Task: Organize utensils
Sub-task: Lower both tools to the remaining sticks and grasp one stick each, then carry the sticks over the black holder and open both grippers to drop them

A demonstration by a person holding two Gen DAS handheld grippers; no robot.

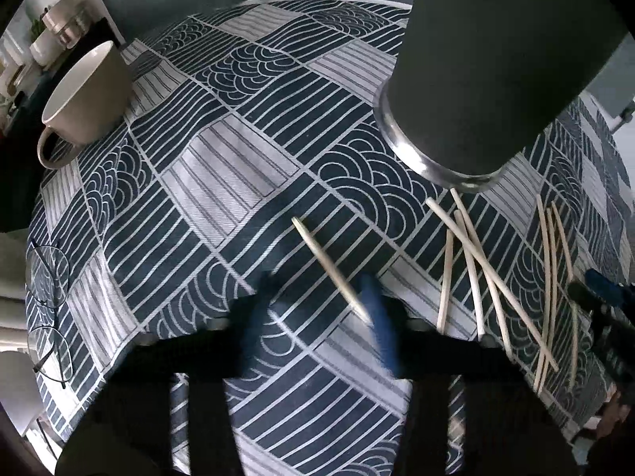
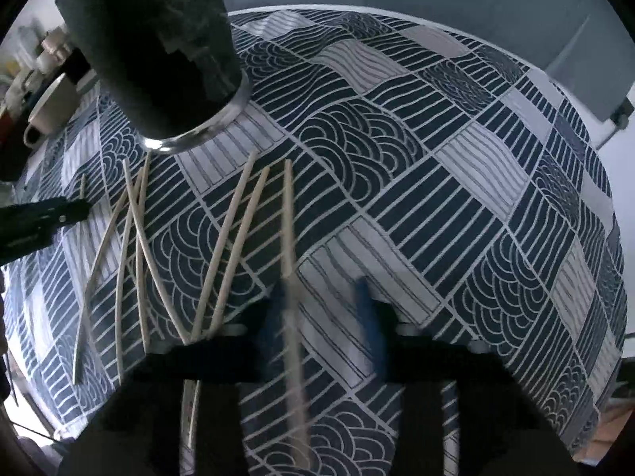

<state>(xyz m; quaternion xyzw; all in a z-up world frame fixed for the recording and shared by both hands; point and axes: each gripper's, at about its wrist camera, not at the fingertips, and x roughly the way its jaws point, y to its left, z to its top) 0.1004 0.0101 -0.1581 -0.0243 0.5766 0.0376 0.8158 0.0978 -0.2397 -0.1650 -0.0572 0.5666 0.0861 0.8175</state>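
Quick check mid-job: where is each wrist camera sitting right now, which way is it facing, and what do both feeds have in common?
Left wrist: rides on the left gripper, looking forward and down at the patterned tablecloth; blue fingertips apart, a single chopstick by the right one; the right gripper at the edge.
Right wrist: rides on the right gripper, facing the same cloth; one chopstick runs between its blurred fingers; the left gripper enters far left.
Shared: dark tumbler, loose chopstick pile, beige mug.

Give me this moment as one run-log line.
left gripper: open, lone chopstick at right finger | right gripper: open, around chopstick | chopsticks: loose on tablecloth | dark cup: upright
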